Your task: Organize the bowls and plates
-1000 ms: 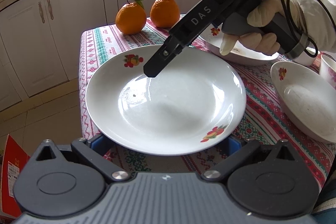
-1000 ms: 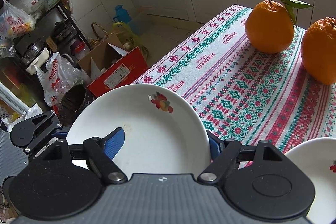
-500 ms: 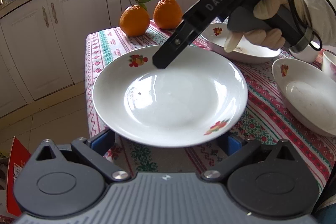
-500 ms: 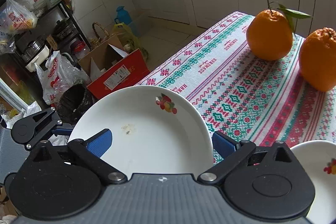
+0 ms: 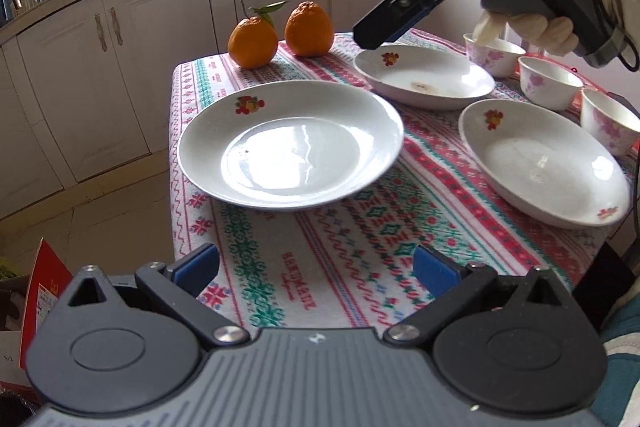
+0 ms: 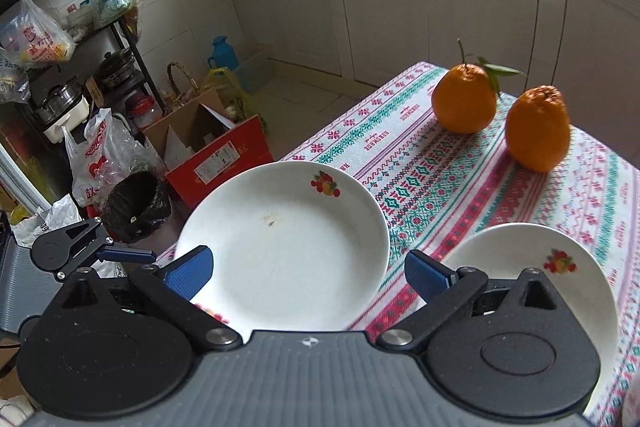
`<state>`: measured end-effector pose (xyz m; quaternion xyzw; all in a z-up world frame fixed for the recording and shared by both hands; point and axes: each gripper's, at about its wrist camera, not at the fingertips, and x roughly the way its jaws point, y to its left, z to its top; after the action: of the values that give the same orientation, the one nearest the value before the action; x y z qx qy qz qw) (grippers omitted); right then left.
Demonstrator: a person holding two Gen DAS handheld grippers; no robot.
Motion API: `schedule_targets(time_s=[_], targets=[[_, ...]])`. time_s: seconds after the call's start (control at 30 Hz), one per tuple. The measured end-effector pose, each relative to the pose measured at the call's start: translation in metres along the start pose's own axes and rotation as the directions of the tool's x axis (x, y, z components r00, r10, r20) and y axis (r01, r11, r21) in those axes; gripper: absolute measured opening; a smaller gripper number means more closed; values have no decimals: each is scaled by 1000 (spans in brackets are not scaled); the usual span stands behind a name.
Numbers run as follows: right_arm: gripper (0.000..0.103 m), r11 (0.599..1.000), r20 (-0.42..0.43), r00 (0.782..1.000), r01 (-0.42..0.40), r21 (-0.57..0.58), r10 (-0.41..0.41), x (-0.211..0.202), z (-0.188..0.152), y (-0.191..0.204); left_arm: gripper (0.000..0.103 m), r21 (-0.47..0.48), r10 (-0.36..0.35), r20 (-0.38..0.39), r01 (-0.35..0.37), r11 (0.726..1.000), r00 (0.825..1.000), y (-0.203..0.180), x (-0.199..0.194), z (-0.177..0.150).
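Observation:
A white plate (image 5: 290,143) with a fruit print lies at the table's left edge; it also shows in the right wrist view (image 6: 286,247). Two more such plates, one at the back (image 5: 424,77) and one at the right (image 5: 544,163), lie beyond it. Three floral bowls (image 5: 550,87) stand at the far right. My left gripper (image 5: 316,269) is open and empty, short of the near plate. My right gripper (image 6: 308,273) is open and empty, above the near plate; in the left wrist view (image 5: 374,33) it hangs over the back plate.
Two oranges (image 5: 280,35) sit at the table's back left corner on the patterned tablecloth (image 5: 360,259). Cabinets (image 5: 120,67) stand behind. On the floor to the left are a red box (image 6: 218,157), a bin (image 6: 136,205) and bags.
My left gripper has pulled back from the near plate, which now lies further off. My right gripper has lifted up and back, away from the plate's surface.

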<state>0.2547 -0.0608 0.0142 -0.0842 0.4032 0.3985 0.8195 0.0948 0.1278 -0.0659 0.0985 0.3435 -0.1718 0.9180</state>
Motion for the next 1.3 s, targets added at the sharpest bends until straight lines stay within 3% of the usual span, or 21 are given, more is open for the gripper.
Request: schedule_targets(time_s=[0.37,0.6,0.97,1.3], targets=[[103,994,45,993,106,13,-106,-75,-65,14,102,43,-76,44,74,996,996,-58,-21,1],[103,980,23,983,177,95,-180,-103,-112,0,102,67,-137,56,133,989,989,-94,-14,0],[103,956,-40,981,193,221,-189,-108,-157,-14,102,127,-182,15,178,976,983,-125,10,-2],[103,947,-83,981,191,257,-176,-96,-160,-24,103,126,-242,-6,240,962,970,-125,26,2]])
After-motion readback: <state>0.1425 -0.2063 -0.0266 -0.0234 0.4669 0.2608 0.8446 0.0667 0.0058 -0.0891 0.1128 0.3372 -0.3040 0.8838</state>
